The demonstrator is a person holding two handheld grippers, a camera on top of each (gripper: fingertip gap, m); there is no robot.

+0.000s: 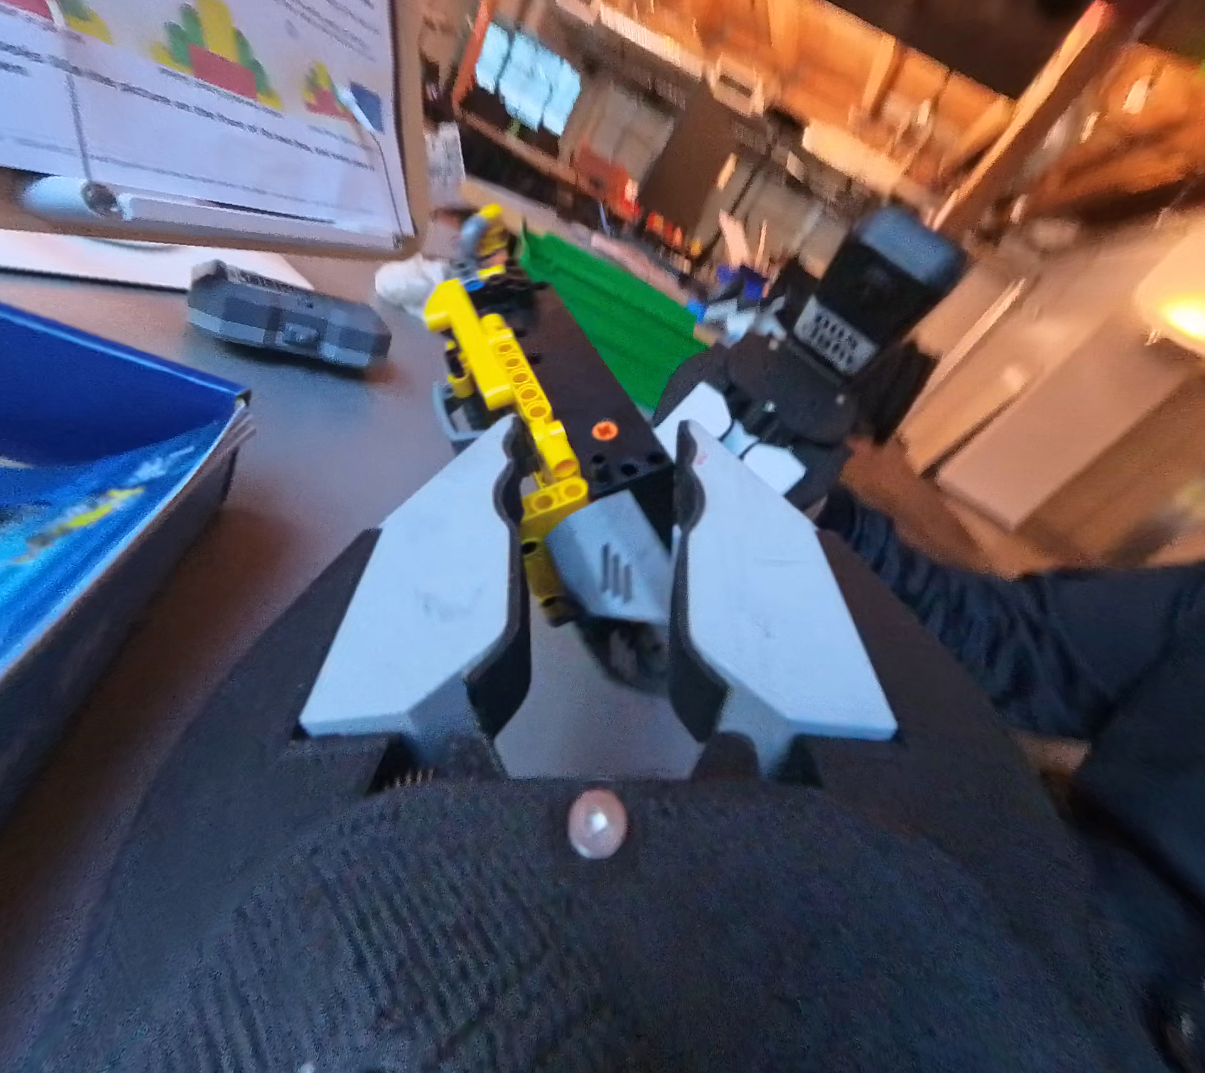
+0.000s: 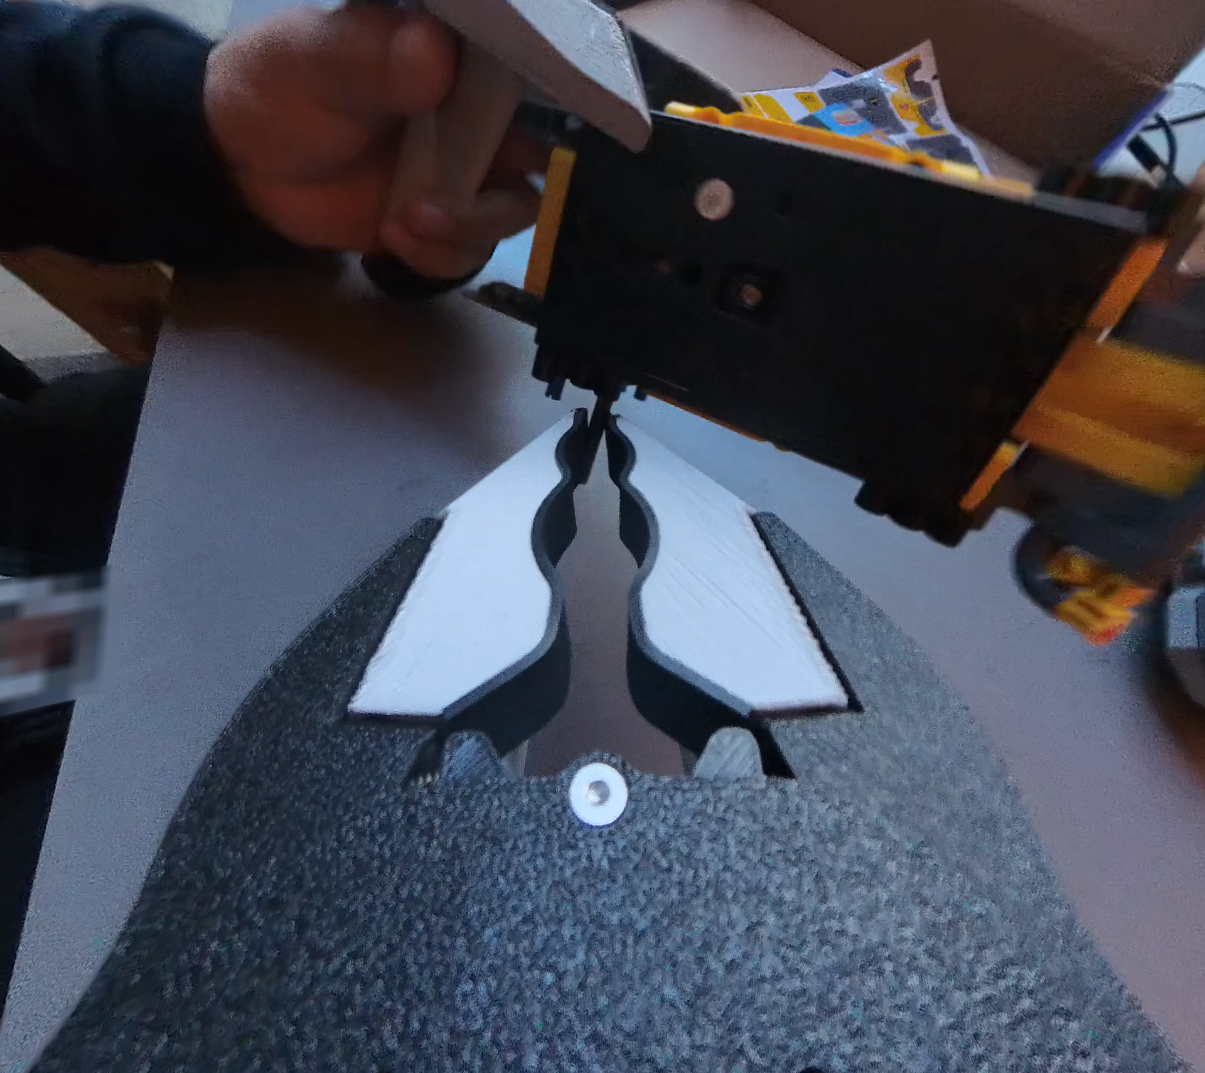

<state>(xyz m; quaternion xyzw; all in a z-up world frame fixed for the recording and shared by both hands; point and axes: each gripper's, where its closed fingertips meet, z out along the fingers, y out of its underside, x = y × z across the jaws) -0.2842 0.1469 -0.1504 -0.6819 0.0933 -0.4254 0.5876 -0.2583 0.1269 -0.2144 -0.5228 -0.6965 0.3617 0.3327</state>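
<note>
Gripping toy model (image 1: 574, 454) between left fingers (image 1: 456, 585), right fingers (image 2: 495, 585) pinching pin (image 2: 595, 428)

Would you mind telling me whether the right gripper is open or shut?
Shut: the right gripper pinches a thin black pin projecting from the black-and-yellow brick model, fingertips nearly meeting.

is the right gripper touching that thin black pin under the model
Touching. In the right wrist view the right gripper has its fingertips closed on the thin black pin sticking out below the black model, with no gap visible.
</note>
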